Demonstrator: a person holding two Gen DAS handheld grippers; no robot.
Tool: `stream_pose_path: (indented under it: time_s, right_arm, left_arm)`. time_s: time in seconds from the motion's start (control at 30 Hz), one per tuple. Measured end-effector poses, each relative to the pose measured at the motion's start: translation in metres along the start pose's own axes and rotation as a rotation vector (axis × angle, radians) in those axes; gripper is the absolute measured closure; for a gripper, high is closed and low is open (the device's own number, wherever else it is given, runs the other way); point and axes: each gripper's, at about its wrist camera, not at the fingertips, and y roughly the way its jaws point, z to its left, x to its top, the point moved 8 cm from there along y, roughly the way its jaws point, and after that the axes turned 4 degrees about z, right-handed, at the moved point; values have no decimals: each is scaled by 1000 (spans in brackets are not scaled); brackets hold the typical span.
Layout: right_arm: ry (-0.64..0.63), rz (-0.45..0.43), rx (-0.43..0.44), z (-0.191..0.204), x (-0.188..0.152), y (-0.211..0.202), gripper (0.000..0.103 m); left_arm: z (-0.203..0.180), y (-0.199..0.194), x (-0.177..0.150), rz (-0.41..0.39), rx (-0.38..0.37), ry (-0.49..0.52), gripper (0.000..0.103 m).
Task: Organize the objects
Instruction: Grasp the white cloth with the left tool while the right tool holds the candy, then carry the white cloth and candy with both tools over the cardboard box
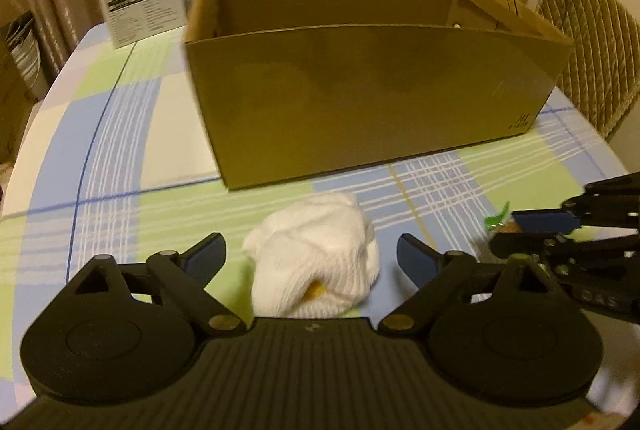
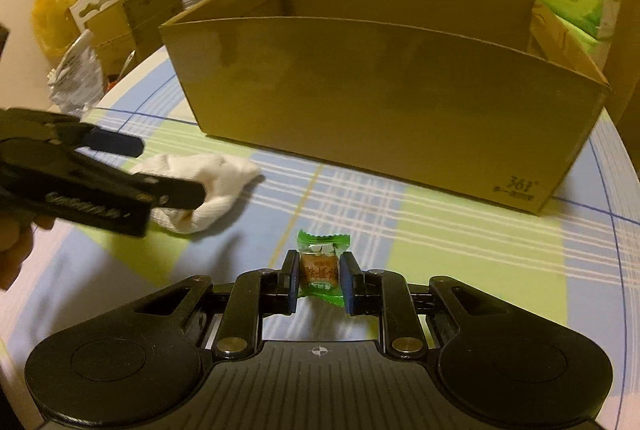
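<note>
The left gripper (image 1: 311, 254) stands wide open around a white sock (image 1: 316, 266) on the table (image 1: 120, 134). The right gripper (image 2: 319, 280) pinches a green-wrapped candy (image 2: 321, 268). An open box (image 2: 380, 102) sits just behind both.
</note>
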Motion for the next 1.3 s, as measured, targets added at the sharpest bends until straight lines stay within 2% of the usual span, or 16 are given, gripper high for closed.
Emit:
stream_pose_path:
  time_s: [0.27, 0.5, 0.63, 1.0, 1.3]
  right_arm:
    - [33, 5, 7, -9, -3, 4, 85]
    - [69, 19, 7, -14, -4, 2, 85]
    - [81, 20, 9, -15, -8, -7, 85]
    - [160, 24, -8, -21, -40, -63, 85]
    - [177, 26, -55, -13, -60, -109, 85]
  left_arm:
    - [-8, 30, -1, 76, 24, 90, 26]
    - [-11, 29, -8, 84, 35, 89, 58]
    - [-16, 13, -14, 90, -4, 28, 67]
    - [-65, -50, -50, 51, -82, -90, 69]
    - [-93, -98, -66, 11, -85, -127, 69]
